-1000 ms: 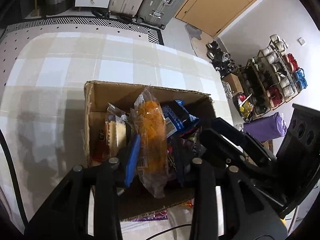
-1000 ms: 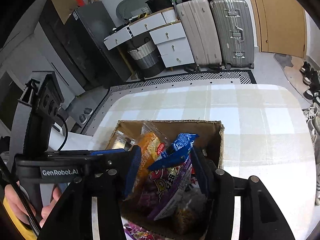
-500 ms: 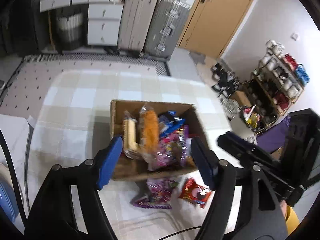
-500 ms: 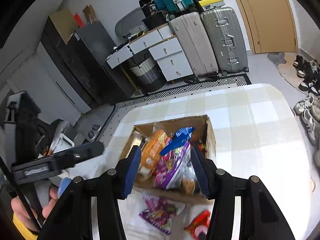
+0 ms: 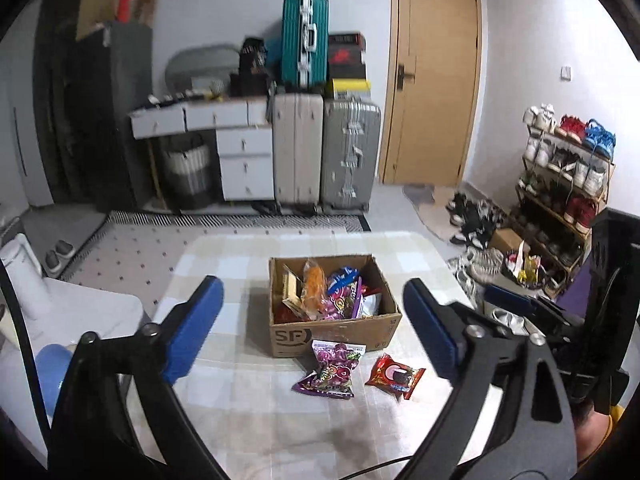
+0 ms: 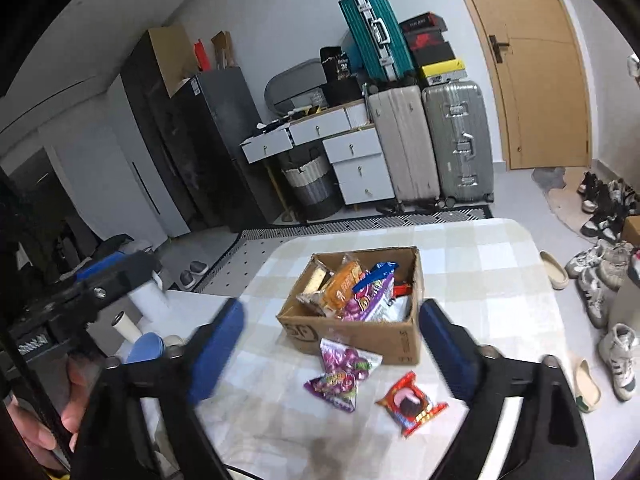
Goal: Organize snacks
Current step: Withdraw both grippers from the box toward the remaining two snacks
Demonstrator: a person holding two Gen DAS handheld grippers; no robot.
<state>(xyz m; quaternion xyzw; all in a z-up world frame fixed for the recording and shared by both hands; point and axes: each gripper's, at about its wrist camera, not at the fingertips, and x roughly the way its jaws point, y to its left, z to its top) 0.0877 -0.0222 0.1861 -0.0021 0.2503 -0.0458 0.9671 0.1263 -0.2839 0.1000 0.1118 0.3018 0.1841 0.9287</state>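
Cardboard box [image 5: 334, 328]: sitting open-topped near the middle of the desk [image 5: 248, 384], which is wearing a pale checked cloth. Contents: snack packets standing on end and crowding one another, among them an orange bag [image 5: 313, 286], a blue wrapper [image 5: 342, 278], a purple bag [image 6: 366, 298] and a tan packet [image 5: 291, 290] at the left wall.

Loose purple snack bag [image 5: 331, 370]: lying flat on the desk, its top edge touching the box's near wall.

Loose red snack packet [image 5: 394, 376]: lying flat just beside the purple one, to its right, apart from the box.

Left tool [image 5: 312, 328]: hanging above the near part of the desk, tilting down toward the box; blue pads spreading wide and opening further, nothing gripped between them. Box and both loose packets are lying ahead of the pads, well apart from them.

Right tool [image 6: 332, 344]: likewise tilting down, jaws widening, gripping nothing; the loose packets are lying below and between its pads, untouched.

Person's hand [image 6: 48, 412]: wrapping around the left tool's handle at the lower left edge of the right wrist view.
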